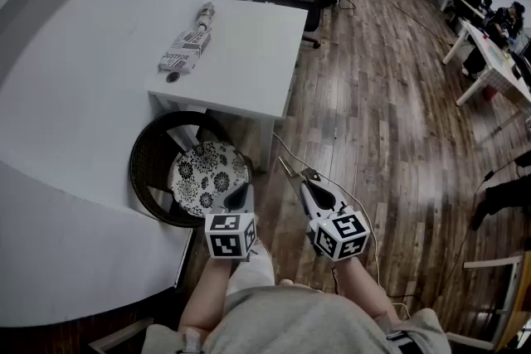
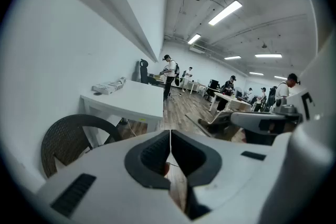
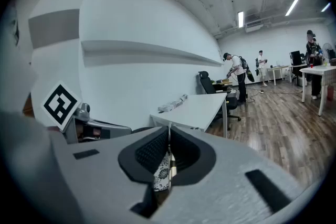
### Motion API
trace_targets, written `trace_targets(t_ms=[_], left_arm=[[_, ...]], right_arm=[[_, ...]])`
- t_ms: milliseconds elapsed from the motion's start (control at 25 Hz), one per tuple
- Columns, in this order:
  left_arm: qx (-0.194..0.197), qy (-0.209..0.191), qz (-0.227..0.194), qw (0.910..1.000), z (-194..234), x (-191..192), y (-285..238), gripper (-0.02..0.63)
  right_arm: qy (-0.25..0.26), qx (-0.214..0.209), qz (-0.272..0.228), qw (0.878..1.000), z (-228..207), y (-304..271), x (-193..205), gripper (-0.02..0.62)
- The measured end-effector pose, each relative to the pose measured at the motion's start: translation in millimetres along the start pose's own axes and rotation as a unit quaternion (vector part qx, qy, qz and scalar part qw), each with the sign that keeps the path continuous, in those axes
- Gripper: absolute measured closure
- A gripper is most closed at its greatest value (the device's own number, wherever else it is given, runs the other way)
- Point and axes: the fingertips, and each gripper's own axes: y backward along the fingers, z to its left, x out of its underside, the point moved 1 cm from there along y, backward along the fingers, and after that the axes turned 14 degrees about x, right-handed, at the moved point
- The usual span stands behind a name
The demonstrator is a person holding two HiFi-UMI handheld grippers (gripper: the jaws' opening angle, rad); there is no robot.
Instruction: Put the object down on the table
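Contact with any load is absent. The left gripper (image 2: 169,153) has its fingers pressed together with only floor showing past the seam. The right gripper (image 3: 169,152) is likewise closed on nothing, with a patch of floral cushion (image 1: 207,177) visible beyond it. Both hang low in front of the person, well apart from the white bench (image 1: 249,54).

The printed packet (image 1: 186,50) lies flat near the bench's wall-side edge. A cylindrical wrapped item (image 1: 204,13) sits just beyond it and a small dark round piece (image 1: 172,77) just short of it. I cannot tell which of these the task means, though the packet seems likeliest, and by my reading the putting-down is already done.

To finish well, I would leave the packet alone. It rests fully supported and away from the open edge, so nudging it gains nothing. Any further approach should come from the open floor side, because the wicker chair (image 1: 149,157) stands between the person and the bench's near corner.
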Motion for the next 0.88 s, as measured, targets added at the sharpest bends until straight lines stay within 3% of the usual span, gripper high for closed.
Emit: trace_targets(t_ms=[160, 400, 880], left_arm=[[-0.011, 0.013, -0.006, 0.9998, -50, 46, 38, 0.597], [-0.012, 0.015, 0.006, 0.9998, -109, 92, 88, 0.597], [-0.01, -0.008, -0.014, 0.9998, -157, 100, 124, 0.597]], right_arm=[[0.034, 0.006, -0.017, 0.999, 3, 71, 20, 0.581], [0.029, 0.002, -0.035, 0.999, 14, 150, 35, 0.581], [0.024, -0.002, -0.067, 0.997, 17, 210, 34, 0.581]])
